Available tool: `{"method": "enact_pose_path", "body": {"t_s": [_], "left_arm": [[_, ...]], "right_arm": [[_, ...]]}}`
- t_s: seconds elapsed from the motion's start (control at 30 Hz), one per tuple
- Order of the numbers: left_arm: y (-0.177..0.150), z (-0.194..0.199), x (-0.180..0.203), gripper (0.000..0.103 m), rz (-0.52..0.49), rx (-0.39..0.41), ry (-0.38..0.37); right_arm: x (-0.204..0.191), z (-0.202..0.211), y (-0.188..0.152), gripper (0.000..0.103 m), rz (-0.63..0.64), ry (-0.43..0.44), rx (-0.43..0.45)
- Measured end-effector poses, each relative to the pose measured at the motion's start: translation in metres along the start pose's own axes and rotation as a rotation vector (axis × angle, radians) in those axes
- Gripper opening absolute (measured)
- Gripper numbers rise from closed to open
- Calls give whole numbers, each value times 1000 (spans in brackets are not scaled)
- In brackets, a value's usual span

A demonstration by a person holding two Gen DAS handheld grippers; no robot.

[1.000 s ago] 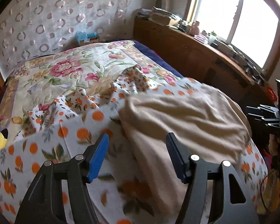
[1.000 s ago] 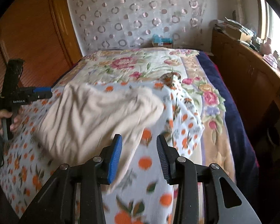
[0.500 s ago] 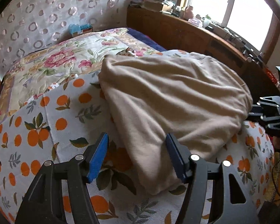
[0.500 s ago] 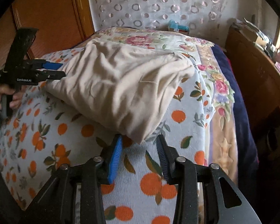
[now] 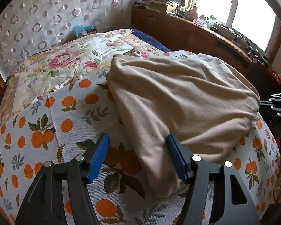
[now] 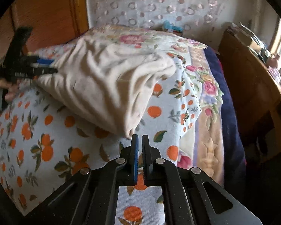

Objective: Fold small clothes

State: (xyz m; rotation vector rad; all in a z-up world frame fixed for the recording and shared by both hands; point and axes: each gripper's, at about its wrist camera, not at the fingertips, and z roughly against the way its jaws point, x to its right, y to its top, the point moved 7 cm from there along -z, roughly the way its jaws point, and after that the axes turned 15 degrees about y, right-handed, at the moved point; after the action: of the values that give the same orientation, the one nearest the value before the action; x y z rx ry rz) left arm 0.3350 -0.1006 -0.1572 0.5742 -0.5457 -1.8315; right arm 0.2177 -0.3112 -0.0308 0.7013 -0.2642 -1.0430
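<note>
A beige garment (image 5: pixel 178 97) lies rumpled on the orange-print sheet (image 5: pixel 65 116) that covers the bed. My left gripper (image 5: pixel 137 136) stands open low over the garment's near corner, and that corner's cloth lies between the fingers, against the right pad (image 5: pixel 175 155). The right wrist view shows the garment (image 6: pixel 106 78) running down to a point at my right gripper (image 6: pixel 140 136), whose jaws are shut with that corner pinched at their tips. My left gripper (image 6: pixel 46 65) appears there at the garment's far-left edge, held in a hand. My right gripper (image 5: pixel 271 103) shows at the right edge of the left wrist view.
A floral quilt (image 5: pixel 65 61) covers the bed's far half, with a blue box (image 5: pixel 84 30) at the wall. A wooden cabinet (image 5: pixel 187 31) loaded with clutter runs under the window on the right. A wooden panel (image 6: pixel 46 15) stands on the left.
The garment has dropped and spread flat on the orange-print sheet. My right jaws have closed on its near corner. My left gripper has sunk closer to the cloth and stayed open.
</note>
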Motion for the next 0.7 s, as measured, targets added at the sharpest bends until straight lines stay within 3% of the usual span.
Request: {"method": "enact_pose_path", "body": {"t_s": [0.07,0.13,0.17,0.2,0.4,0.7], "left_arm": [[6,2,-2,66,5,13,11],[13,2,-3,66,15,23,15],[18,1,-4,66,21,28,14],[21,0,-4,66,24,30,14],[39,-16,-1,66,24,27,26],[49,-44,-1,66,48,-25,-2]], "right_arm": [[2,4,5,12,-28,-8,37],[7,7,12,37,-43,-17,69],[9,9,16,60,-53,-16,88],[10,9,23,70,-66,-13,110],[14,-14,57,74,-164,83,197],[29,-64,64,74,-268,62,118]]}}
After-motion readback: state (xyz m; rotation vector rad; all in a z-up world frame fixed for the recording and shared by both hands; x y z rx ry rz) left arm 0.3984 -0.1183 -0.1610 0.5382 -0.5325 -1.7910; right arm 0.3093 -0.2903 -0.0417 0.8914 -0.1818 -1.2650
